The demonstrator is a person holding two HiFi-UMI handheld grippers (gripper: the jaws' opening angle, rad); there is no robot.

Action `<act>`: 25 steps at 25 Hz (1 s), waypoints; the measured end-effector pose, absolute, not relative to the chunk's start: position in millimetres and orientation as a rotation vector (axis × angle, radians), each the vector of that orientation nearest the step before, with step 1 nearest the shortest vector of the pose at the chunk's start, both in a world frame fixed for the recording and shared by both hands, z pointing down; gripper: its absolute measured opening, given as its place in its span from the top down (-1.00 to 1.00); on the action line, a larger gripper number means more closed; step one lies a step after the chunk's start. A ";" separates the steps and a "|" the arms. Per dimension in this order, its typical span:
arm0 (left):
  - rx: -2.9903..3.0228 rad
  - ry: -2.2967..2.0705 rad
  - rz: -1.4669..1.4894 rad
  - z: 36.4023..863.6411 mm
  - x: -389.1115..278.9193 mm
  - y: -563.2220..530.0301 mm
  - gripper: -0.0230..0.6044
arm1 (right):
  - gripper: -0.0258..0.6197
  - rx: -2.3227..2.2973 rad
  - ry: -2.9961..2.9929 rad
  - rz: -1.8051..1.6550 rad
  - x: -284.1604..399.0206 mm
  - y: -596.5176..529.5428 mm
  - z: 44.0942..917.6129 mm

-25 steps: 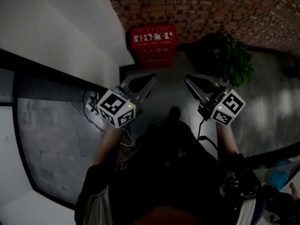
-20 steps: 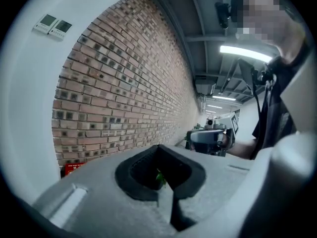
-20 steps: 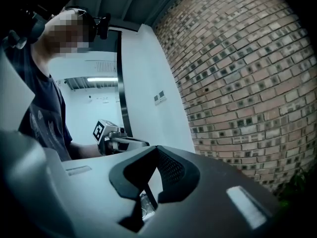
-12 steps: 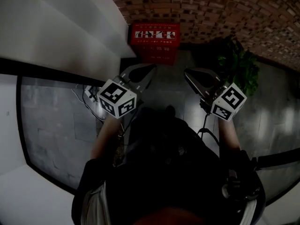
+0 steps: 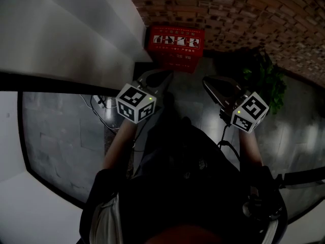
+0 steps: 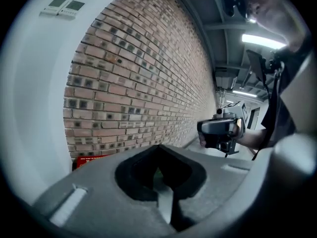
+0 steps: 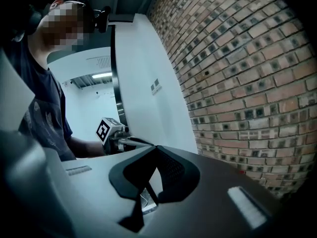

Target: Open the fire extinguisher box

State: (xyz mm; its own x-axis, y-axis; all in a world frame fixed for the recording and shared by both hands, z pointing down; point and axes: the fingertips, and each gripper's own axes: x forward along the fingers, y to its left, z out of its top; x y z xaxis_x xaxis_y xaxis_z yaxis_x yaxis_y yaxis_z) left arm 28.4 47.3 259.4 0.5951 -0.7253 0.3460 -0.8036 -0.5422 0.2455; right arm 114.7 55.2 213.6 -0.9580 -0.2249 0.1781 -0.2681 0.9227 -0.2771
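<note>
The red box (image 5: 176, 49) stands on the floor against the brick wall (image 5: 244, 9), in the corner where the brick meets a white wall (image 5: 76, 29) to the box's left. A dark leafy plant (image 5: 261, 78) stands to the right of the box, near it but apart. In front of the box an open strip of floor (image 5: 190, 103) runs back to the person. Both grippers hang over that strip, short of the box and not touching it. The left gripper (image 5: 162, 78) is before the box's left edge and the right gripper (image 5: 210, 84) before its right edge. Each has its jaws pressed together with nothing between them. Loose cables (image 5: 99, 105) lie to the box's front left, at the foot of the white wall. The floor is grey tile with a dull sheen. The brick is rough, with dark-centred blocks. The box is a squared red case with a white pictogram strip across its top.
</note>
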 end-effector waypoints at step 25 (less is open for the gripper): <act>2.291 -1.195 0.434 442.7 -74.1 -112.1 0.93 | 0.38 0.575 -2.530 0.671 12.3 -106.3 402.5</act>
